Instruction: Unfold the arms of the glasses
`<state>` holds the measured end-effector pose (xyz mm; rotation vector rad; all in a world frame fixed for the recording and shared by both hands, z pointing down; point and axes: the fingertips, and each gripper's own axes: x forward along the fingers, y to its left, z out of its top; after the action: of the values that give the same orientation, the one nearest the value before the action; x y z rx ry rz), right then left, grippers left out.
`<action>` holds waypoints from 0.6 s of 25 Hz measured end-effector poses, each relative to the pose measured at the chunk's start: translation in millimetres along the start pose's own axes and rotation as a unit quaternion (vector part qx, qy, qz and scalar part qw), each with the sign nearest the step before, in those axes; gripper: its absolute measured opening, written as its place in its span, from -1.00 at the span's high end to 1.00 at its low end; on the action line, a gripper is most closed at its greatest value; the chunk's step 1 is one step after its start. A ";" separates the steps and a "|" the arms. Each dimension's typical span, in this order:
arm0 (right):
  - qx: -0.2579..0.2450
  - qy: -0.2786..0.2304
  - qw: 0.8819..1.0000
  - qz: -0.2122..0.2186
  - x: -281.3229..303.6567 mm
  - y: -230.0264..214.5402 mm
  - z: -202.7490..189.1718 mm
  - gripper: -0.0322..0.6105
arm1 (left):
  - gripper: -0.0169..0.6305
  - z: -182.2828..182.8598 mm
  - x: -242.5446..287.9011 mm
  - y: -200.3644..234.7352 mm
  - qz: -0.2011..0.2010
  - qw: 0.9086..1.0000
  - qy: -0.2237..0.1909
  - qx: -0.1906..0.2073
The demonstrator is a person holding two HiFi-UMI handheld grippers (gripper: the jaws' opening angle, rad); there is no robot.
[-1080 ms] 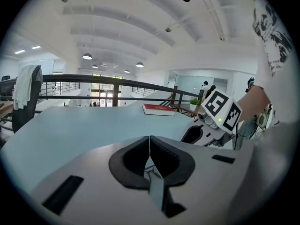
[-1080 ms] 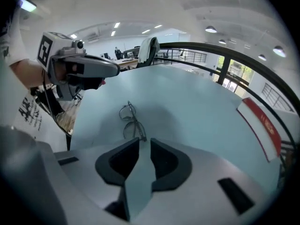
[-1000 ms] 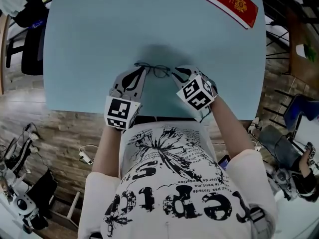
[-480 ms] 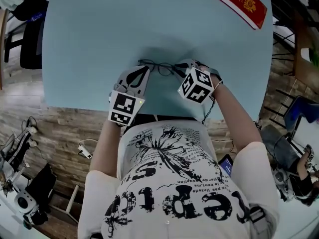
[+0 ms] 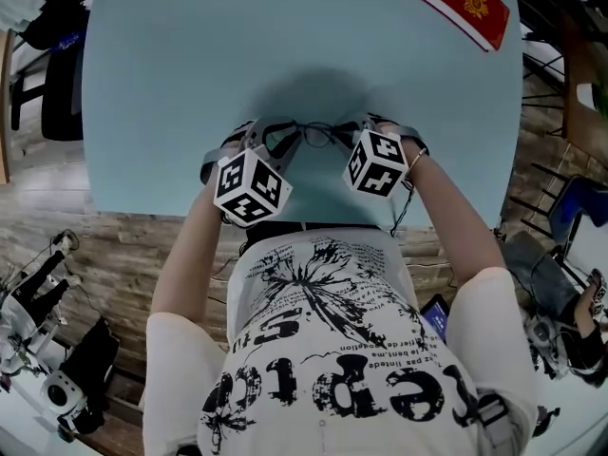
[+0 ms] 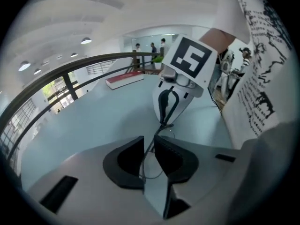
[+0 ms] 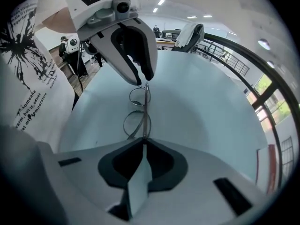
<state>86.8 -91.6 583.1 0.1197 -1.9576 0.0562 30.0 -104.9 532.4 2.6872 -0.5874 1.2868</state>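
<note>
Over blue table (image 5: 190,65), right gripper (image 7: 143,143) just closed on glasses (image 7: 136,122), left gripper (image 6: 149,145) just opened around them.

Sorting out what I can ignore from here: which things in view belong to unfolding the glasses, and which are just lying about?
In the job:
glasses
left gripper, jaws just opened, frame wire loose between them
right gripper, jaws just closed on the glasses' end

Lying about:
red book at the far corner of the table
equipment on the floor
</note>
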 end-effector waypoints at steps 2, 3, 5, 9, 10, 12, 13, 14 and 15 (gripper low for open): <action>0.001 0.001 1.000 0.000 -0.5 1.2 0.0 0.79 | 0.70 5.4 7.2 -5.4 -0.029 0.998 0.025 0.055; 0.002 0.000 1.000 0.000 -0.6 1.4 0.3 0.79 | 0.70 6.4 11.8 -7.5 -0.042 0.995 0.040 0.083; 0.004 -0.002 1.000 0.000 -0.5 0.7 1.2 0.79 | 0.70 5.9 21.6 -10.5 -0.065 0.986 0.073 0.135; 0.007 0.002 1.000 0.001 -1.0 -0.2 -1.4 0.79 | 0.70 0.9 37.1 -19.4 -0.116 0.964 0.121 0.206; 0.008 0.003 1.000 0.002 -1.6 -0.1 -3.1 0.79 | 0.70 -0.3 40.2 -22.1 -0.127 0.959 0.129 0.216; 0.011 0.004 1.000 0.003 -3.1 -0.8 -5.3 0.79 | 0.70 -1.5 45.6 -25.9 -0.142 0.953 0.139 0.231; 0.013 0.003 1.000 0.004 -3.7 -1.3 -6.0 0.79 | 0.71 -1.6 48.0 -26.9 -0.146 0.950 0.142 0.235; 0.014 0.002 1.000 0.004 -4.2 -1.7 -6.7 0.79 | 0.72 -1.6 50.1 -27.6 -0.150 0.949 0.143 0.238; 0.014 0.002 1.000 0.005 -4.6 -1.9 -7.5 0.79 | 0.75 -1.1 51.9 -28.0 -0.153 0.948 0.144 0.239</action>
<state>95.7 -92.5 581.7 0.1295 -1.9529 0.0909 69.4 -94.3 574.9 2.6929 0.1982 1.8618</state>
